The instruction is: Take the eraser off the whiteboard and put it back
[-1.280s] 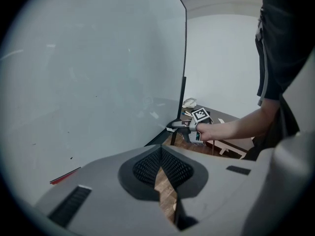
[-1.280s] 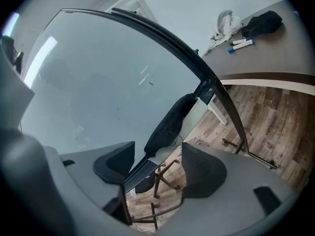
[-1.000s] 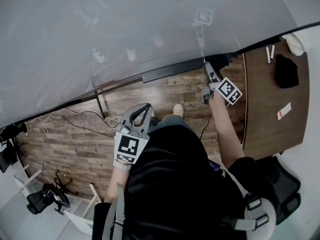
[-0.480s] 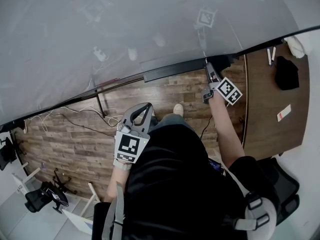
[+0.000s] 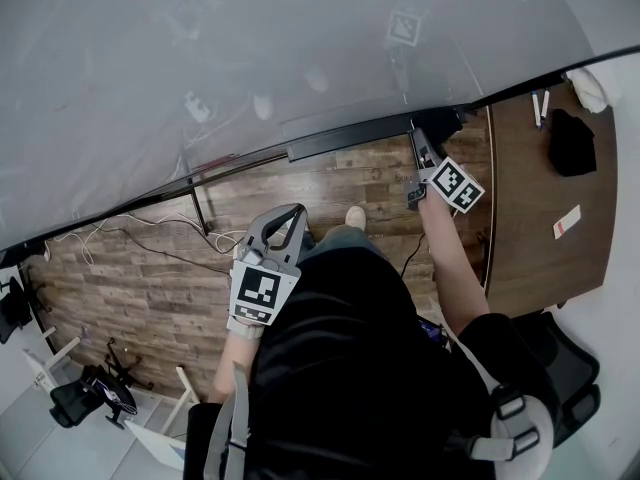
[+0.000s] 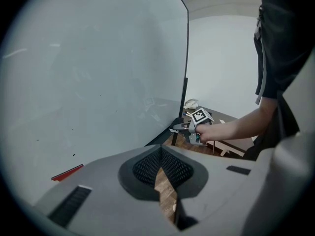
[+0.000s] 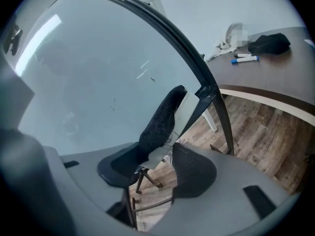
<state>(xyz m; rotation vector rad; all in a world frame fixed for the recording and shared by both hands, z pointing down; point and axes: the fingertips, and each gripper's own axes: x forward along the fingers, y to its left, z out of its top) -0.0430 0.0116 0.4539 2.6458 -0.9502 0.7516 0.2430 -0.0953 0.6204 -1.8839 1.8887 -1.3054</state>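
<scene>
The eraser [image 7: 160,119], black felt with a white back, leans on the whiteboard [image 7: 88,82] at its lower right corner, beside the dark frame. My right gripper [image 7: 160,154] has the eraser's lower end between its jaws, which are closing; the felt meets the left pad and the white back meets the right pad. In the head view this right gripper [image 5: 415,133] reaches up to the whiteboard's bottom edge [image 5: 340,140]. The left gripper [image 5: 290,213] hangs in front of my body, shut and empty, and its own view shows its pads [image 6: 147,166] meeting.
A brown table [image 5: 530,218] stands at the right with markers [image 7: 244,59] and a black cloth [image 7: 268,43]. Cables [image 5: 150,238] trail over the wooden floor, and a chair [image 5: 100,393] sits at lower left. A red marker [image 6: 67,172] lies low by the board.
The right gripper's marker cube has tipped slightly at the board's corner. The left gripper has stayed where it was.
</scene>
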